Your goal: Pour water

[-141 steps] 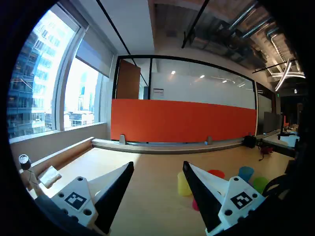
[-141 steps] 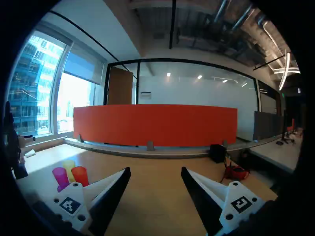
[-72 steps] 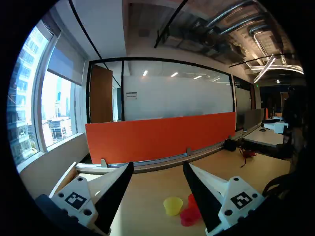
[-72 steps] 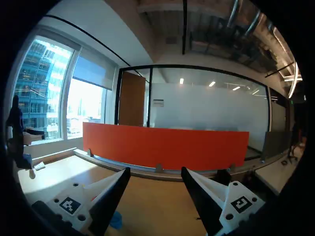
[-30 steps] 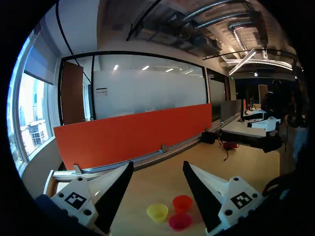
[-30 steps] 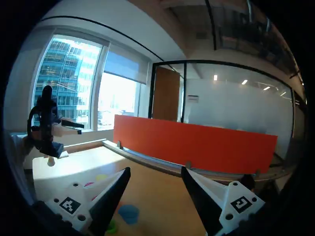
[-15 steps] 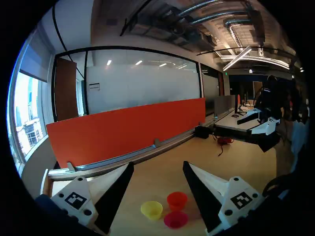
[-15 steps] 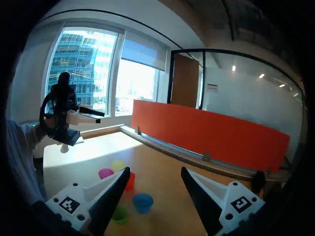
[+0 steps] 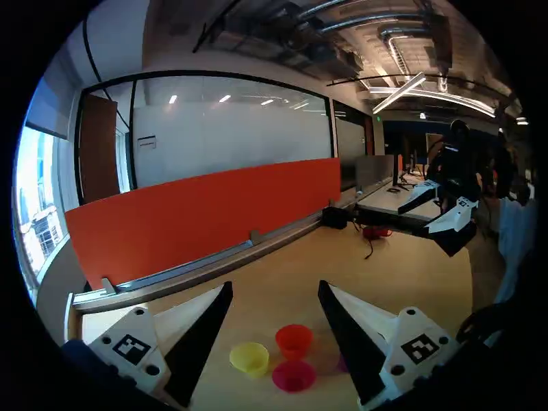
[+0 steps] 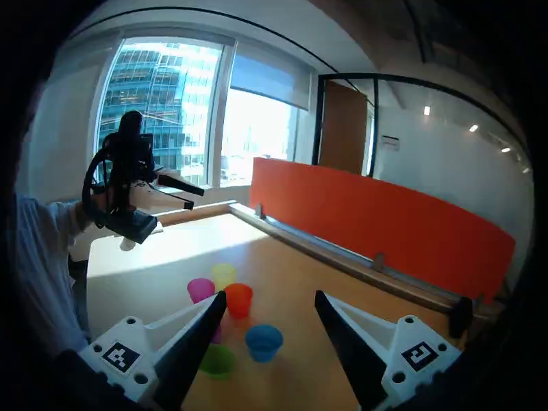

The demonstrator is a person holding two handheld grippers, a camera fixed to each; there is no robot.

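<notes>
Light wood makes up the table (image 9: 404, 274), and an orange divider (image 9: 205, 212) stands along its far edge. In the left gripper view, the left gripper (image 9: 273, 286) hangs above the table with its jaws wide apart and nothing between them. In the gap between its fingers, from left to right, sit a yellow cup (image 9: 249, 357) and an orange cup (image 9: 294, 339), with a pink cup (image 9: 294, 376) just nearer the camera. The three stand upright and close together on the wood, apart from both fingers. Whether any cup has water in it cannot be told. Farther right, well apart from the cups, the right gripper (image 9: 412, 222) is held up in the air, with a light sleeve (image 9: 512, 236) behind it. Its jaws are spread too and grip nothing.

In the right gripper view, a bright window (image 10: 171, 123) lies on the left. In front of it the left gripper is held above the table, its fingers pointing right. Below and to the right, the cups cluster on the table: pink and yellow at the back, orange in the middle, and a green cup (image 10: 218, 361) and a blue cup (image 10: 264, 342) nearest. The green cup sits partly behind the right gripper's left finger. The blue cup shows in the open gap between the fingers.
</notes>
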